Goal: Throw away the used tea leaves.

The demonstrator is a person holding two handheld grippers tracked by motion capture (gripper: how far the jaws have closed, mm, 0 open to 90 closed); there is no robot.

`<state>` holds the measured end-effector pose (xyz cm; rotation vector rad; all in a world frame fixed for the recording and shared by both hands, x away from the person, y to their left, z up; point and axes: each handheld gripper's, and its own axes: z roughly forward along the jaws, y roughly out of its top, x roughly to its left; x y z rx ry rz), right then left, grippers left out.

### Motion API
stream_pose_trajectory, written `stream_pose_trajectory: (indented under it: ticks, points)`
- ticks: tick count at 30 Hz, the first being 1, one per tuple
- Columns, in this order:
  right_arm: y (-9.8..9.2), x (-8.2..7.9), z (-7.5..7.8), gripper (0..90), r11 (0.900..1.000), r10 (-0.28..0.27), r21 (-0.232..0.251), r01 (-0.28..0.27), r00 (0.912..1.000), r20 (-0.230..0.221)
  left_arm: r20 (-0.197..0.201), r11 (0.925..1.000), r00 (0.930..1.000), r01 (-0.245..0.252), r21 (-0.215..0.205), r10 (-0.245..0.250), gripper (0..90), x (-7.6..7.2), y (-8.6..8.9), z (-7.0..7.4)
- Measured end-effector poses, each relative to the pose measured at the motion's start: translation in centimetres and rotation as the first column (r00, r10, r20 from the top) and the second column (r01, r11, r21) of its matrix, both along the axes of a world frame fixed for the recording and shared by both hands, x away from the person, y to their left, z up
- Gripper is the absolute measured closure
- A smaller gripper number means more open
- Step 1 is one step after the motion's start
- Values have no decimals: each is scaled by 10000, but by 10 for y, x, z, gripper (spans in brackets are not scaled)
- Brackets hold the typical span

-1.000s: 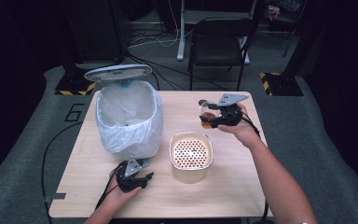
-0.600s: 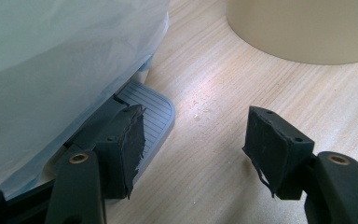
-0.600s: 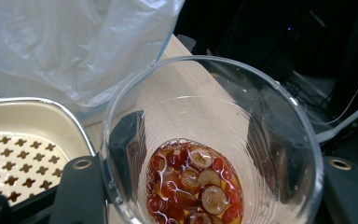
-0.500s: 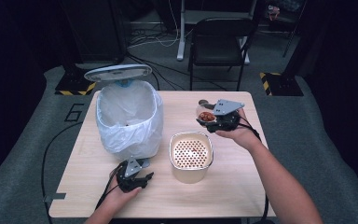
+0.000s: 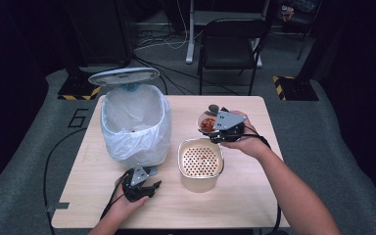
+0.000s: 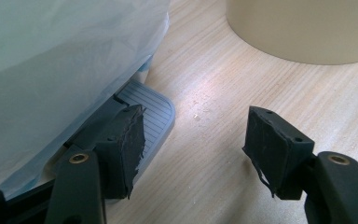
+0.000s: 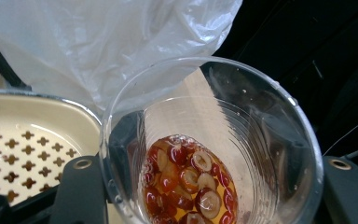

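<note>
A clear plastic cup (image 7: 205, 140) with red sliced fruit in liquid is tilted in my right gripper (image 5: 215, 125), which is shut on its sides. The cup (image 5: 207, 123) hangs just behind the cream pot with a perforated strainer insert (image 5: 200, 161). My left gripper (image 5: 144, 185) rests low at the foot of the pedal bin (image 5: 134, 125), jaws apart with nothing between them. One of its pads (image 6: 126, 140) sits on the bin's grey pedal (image 6: 151, 112), and the bin's lid (image 5: 123, 76) stands raised.
The bin is lined with a white plastic bag (image 6: 51, 56) that hangs over its rim. The wooden table (image 5: 254, 196) has bare surface at the front right. A black chair (image 5: 230, 44) stands behind the table. Cables trail off the left edge.
My right gripper has carried the cup a little to the left, closer to the strainer pot and the bin. The left gripper has stayed on the pedal.
</note>
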<state>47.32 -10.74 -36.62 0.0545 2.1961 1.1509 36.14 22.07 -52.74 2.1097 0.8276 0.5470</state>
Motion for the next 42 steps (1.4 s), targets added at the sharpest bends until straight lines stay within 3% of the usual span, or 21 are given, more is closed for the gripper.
stream_pose_trajectory:
  ticks: [11,16,24,27,32,35,37,41,42]
  points:
    - [1,-3,-6,380,9952,-12,-976,52,9992,406,82,9998,9999,95,200,-97,375,1,1,1]
    - [3,-13,-7,386,9877,84,-1561,88,9940,1088,99,9997,9999,104,215,-107,375,1,1,1]
    - [5,-25,-7,403,9782,367,-2077,-5,9847,1702,119,9997,9999,83,221,-86,376,1,1,1]
    - [6,-30,-7,406,9710,495,-2391,59,9731,2250,97,9997,9999,99,211,-101,375,1,1,1]
    - [10,-38,-9,410,9578,830,-2872,108,9464,3123,120,9997,9999,87,231,-89,375,1,1,1]
    - [11,-43,-10,415,9494,1084,-3141,51,9331,3428,121,9997,9999,86,233,-89,375,1,1,1]
    - [12,-46,-11,416,9409,1196,-3381,171,9175,3792,119,9997,9999,87,227,-89,375,1,1,1]
    - [17,-53,-15,417,9074,1847,-4193,279,8698,4575,99,9997,9999,98,213,-100,376,1,1,1]
    - [18,-55,-17,417,9038,1864,-4272,275,8731,4505,100,9997,9999,97,210,-99,375,1,1,1]
